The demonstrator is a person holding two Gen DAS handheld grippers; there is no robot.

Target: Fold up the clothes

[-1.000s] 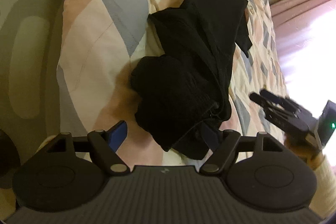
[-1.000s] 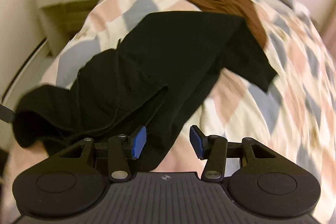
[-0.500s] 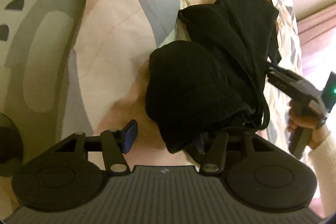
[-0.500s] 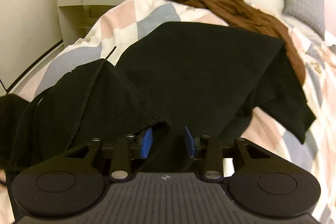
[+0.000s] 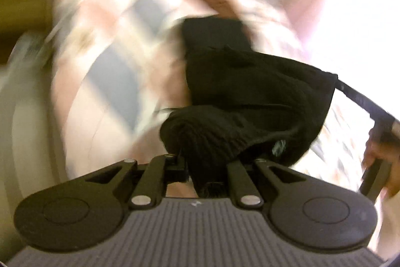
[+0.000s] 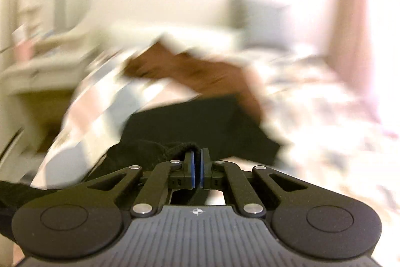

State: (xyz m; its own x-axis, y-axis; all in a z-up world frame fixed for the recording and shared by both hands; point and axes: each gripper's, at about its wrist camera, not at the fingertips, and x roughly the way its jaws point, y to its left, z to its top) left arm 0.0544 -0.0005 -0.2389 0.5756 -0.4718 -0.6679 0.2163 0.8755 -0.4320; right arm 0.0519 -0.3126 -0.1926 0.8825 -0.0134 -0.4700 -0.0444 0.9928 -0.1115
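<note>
Left gripper (image 5: 200,167): clenched on a bunched edge of the black garment (image 5: 250,96), which is seen between its fingers.
Right gripper (image 6: 197,168): clenched on a knitted hem of the same garment (image 6: 200,121), pinched at the blue pads.
Black garment: held up at both ends above the bed (image 5: 100,81); the far part is draped toward 12 o'clock.
Brown garment (image 6: 190,71): laid on the bed beyond the black one, blurred.
Right hand (image 5: 380,154): seen at 3 o'clock in the left view.
</note>
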